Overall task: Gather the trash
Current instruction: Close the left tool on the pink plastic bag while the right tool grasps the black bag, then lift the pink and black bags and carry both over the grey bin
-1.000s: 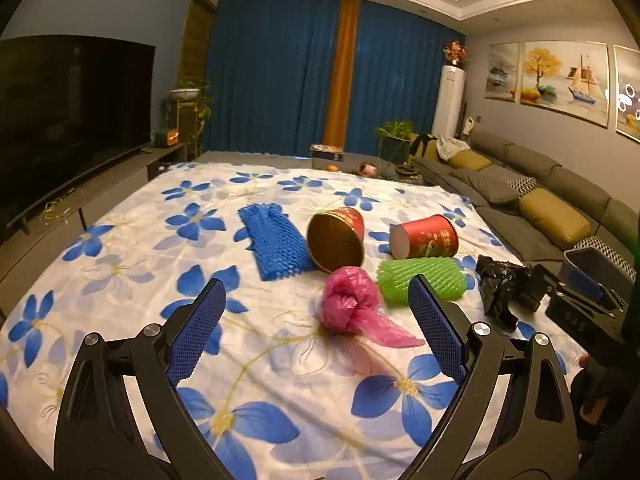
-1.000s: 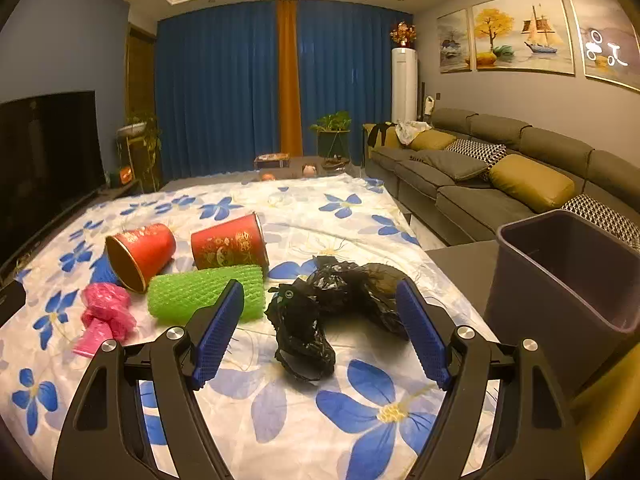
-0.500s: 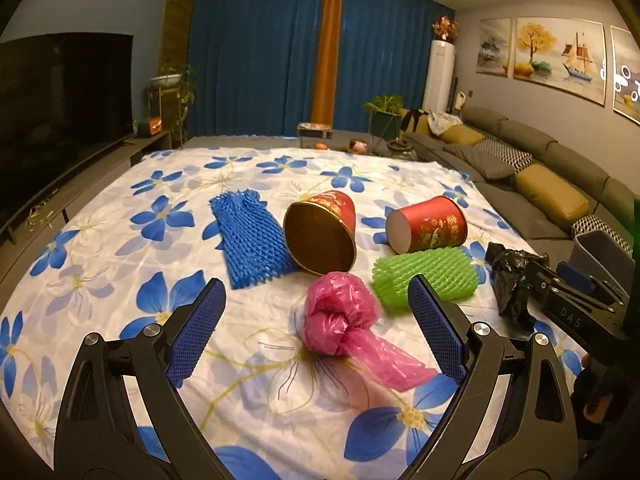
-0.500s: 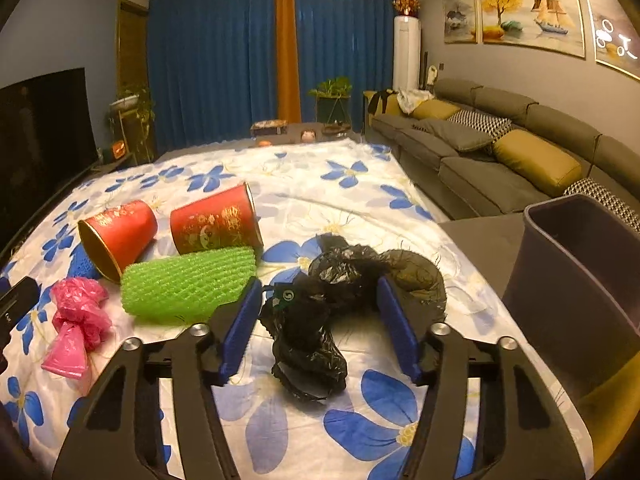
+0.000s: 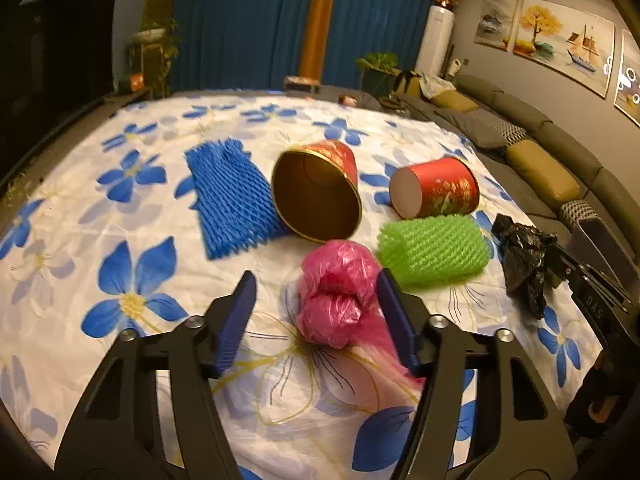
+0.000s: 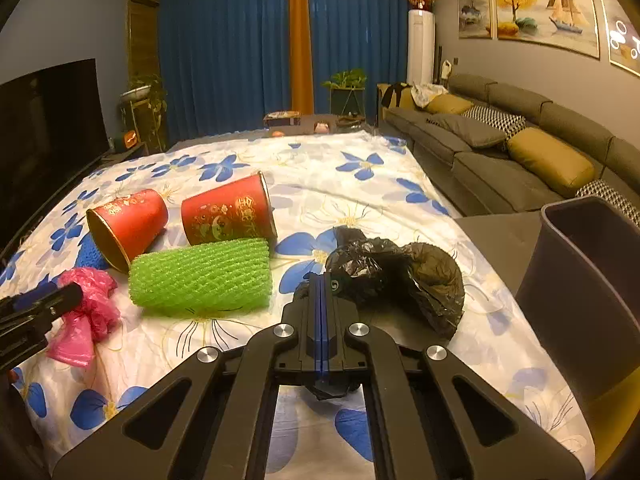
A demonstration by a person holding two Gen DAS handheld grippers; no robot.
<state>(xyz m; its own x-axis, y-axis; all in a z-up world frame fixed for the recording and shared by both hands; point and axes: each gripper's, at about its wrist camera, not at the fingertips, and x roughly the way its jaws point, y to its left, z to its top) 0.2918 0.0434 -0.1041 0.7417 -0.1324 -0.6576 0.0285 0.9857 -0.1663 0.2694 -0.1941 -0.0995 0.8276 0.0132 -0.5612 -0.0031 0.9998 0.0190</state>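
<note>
While the right gripper (image 6: 321,316) has its blue-lined jaws pressed flat together on a fold of the crinkly black plastic bag (image 6: 396,270), the rest of that bag lies in a glossy, rumpled heap on the flowered sheet (image 6: 352,184), close to the edge by the grey bin (image 6: 580,280), a smooth, straight-walled tub with its top uncovered. The left gripper (image 5: 316,312) has its jaws spread apart, one ribbed blue pad on each side of the pink plastic bag (image 5: 338,296). That bag is knotted into a soft, shiny lump with a thin tail trailing toward the near side; the right pad sits right against it, the left pad stands clear. Just beyond lies a green foam net sleeve (image 5: 434,250), springy and tube-shaped, on its side. Behind it a red paper cup (image 5: 436,188) with gold print rests on its side, base toward the left camera. Beside that, a second red cup (image 5: 320,192) shows its gold-lined mouth. A flat blue foam net (image 5: 230,200) lies touching this cup's left rim.
</note>
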